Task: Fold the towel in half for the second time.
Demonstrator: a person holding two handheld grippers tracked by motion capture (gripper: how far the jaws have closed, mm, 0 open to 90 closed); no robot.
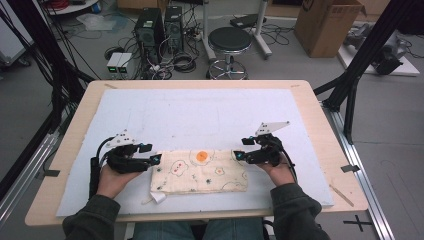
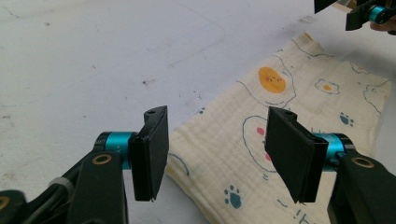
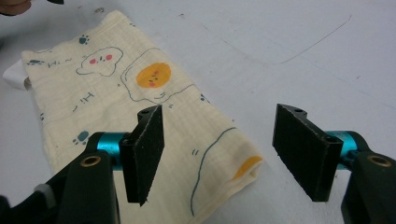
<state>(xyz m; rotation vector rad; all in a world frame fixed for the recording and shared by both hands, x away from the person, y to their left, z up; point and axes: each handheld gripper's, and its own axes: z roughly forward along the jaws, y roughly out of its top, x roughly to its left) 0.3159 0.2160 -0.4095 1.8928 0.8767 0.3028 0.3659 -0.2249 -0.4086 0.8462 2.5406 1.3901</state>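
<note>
a cluttered lab floor of cables, computer towers, a round stool and a cardboard box lies behind a pale wooden table topped with a matte white foam board. near the board's front edge sits a folded cloth — cream, crinkly gauze printed with fried eggs, paw prints and small faces, a white tag poking from its near left corner. it lies as a neat, flat oblong, so the folding looks largely done; whether another fold is meant cannot be told. the left gripper hovers over the cloth's left end, its flat black pads wide apart with cloth below the gap but nothing pinched. the right gripper hangs over the right end — jaws likewise spread, gripping nothing, the doubled edge of the cloth just beneath. a person's hands in dark green sleeves hold both tools from the near side.
</note>
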